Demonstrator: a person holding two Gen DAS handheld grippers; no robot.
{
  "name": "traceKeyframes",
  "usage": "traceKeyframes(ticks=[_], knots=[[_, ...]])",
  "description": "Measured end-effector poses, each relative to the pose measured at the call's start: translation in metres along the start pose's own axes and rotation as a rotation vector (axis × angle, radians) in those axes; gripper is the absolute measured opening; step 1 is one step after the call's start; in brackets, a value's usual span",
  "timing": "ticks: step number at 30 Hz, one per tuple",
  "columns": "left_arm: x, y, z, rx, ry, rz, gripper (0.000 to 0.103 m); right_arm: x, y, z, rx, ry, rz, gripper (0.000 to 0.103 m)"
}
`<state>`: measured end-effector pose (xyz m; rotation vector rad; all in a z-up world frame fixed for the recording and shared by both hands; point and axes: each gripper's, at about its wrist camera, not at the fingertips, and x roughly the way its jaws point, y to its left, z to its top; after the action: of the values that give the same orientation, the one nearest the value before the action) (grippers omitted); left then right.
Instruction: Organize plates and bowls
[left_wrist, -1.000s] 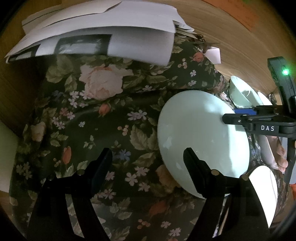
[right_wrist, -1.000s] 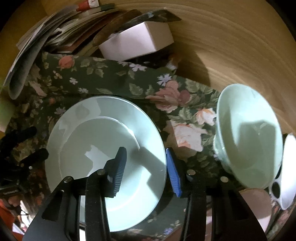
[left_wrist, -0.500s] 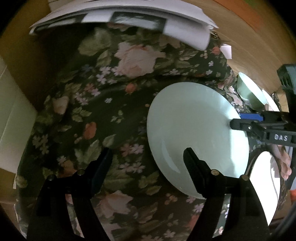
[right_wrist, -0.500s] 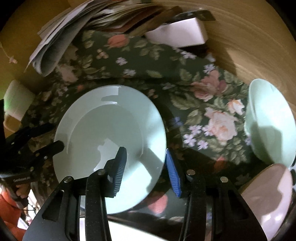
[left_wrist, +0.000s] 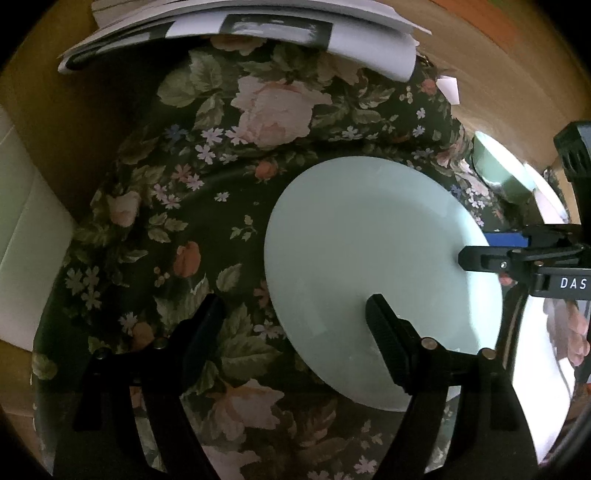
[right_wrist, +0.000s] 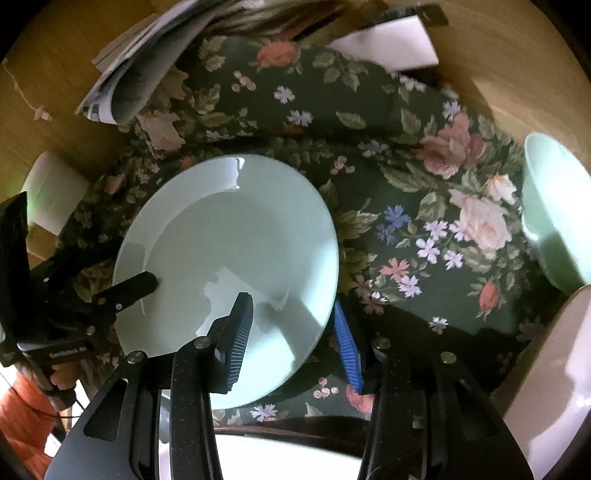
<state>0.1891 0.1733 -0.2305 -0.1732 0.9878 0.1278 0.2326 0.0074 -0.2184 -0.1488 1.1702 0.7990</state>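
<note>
A pale green plate (right_wrist: 229, 251) hangs just over the floral cloth (right_wrist: 406, 221). My right gripper (right_wrist: 291, 301) is shut on its near rim, black pad on top and blue pad underneath. In the left wrist view the same plate (left_wrist: 369, 258) sits right of centre, with the right gripper (left_wrist: 476, 247) clamped on its right edge. My left gripper (left_wrist: 293, 301) stands open, its right finger over the plate and its left finger over the cloth. One of its fingers (right_wrist: 136, 286) reaches across the plate's left rim.
A green bowl (right_wrist: 554, 206) and a pinkish-white bowl (right_wrist: 554, 369) stand at the right. A white plate (right_wrist: 277, 458) lies at the bottom edge. Papers (right_wrist: 140, 74) and a white box (right_wrist: 391, 40) lie at the back, a white roll (right_wrist: 51, 192) at the left.
My right gripper has carried the plate leftward over the cloth; the green bowl has slid to the right edge of its view. The left gripper has drifted slightly, still open.
</note>
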Motion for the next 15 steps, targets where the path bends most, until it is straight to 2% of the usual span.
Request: traceKeyframes(ticks=[6,11,14,15], knots=[[0.003,0.006,0.003,-0.045,-0.008,-0.013,0.079,0.004,0.001,0.007,-0.019,-0.022,-0.012,0.043],[0.005,0.003,0.004,-0.038,-0.021,-0.039,0.078,0.0,0.011,-0.002,-0.028,-0.039,-0.013,0.042],[0.003,-0.005,0.004,-0.021,-0.027,-0.083,0.069,-0.002,0.006,-0.001,-0.034,-0.048,-0.005,0.035],[0.005,-0.011,0.005,-0.023,-0.032,-0.059,0.069,-0.003,0.01,-0.002,-0.037,-0.049,0.001,0.035]])
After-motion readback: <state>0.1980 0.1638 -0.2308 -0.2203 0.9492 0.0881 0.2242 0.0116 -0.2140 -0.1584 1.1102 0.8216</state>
